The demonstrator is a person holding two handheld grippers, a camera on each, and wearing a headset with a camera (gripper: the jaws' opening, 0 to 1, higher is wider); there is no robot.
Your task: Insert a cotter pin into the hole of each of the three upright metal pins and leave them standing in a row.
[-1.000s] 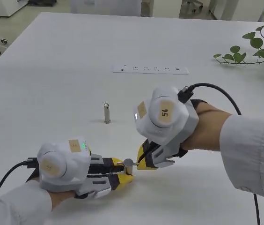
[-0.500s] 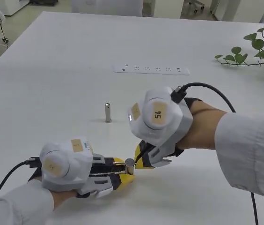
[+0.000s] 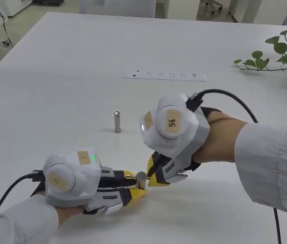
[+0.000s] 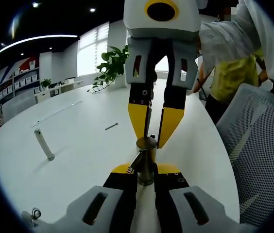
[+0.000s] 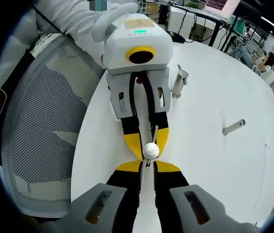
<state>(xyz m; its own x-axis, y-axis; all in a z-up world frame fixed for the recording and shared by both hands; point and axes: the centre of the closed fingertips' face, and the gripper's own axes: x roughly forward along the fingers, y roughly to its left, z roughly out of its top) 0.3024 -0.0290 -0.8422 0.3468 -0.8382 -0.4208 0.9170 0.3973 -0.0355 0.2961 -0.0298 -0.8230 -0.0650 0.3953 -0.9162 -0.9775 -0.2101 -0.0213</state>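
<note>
My left gripper is shut on an upright metal pin low over the table; in the left gripper view the metal pin stands between my jaws. My right gripper comes down from the right, shut on a thin cotter pin. In the right gripper view the cotter pin's tip pokes out past the pin's round head. A second metal pin stands alone further back. A third metal pin, with a cotter pin in it, stands beside the left gripper.
A white power strip lies across the table's middle. Plant leaves hang over the far right edge. A loose cotter pin lies on the table. A mesh chair stands off the near edge.
The right gripper has edged slightly left, closer to the pin held by the left gripper. The left gripper has barely moved.
</note>
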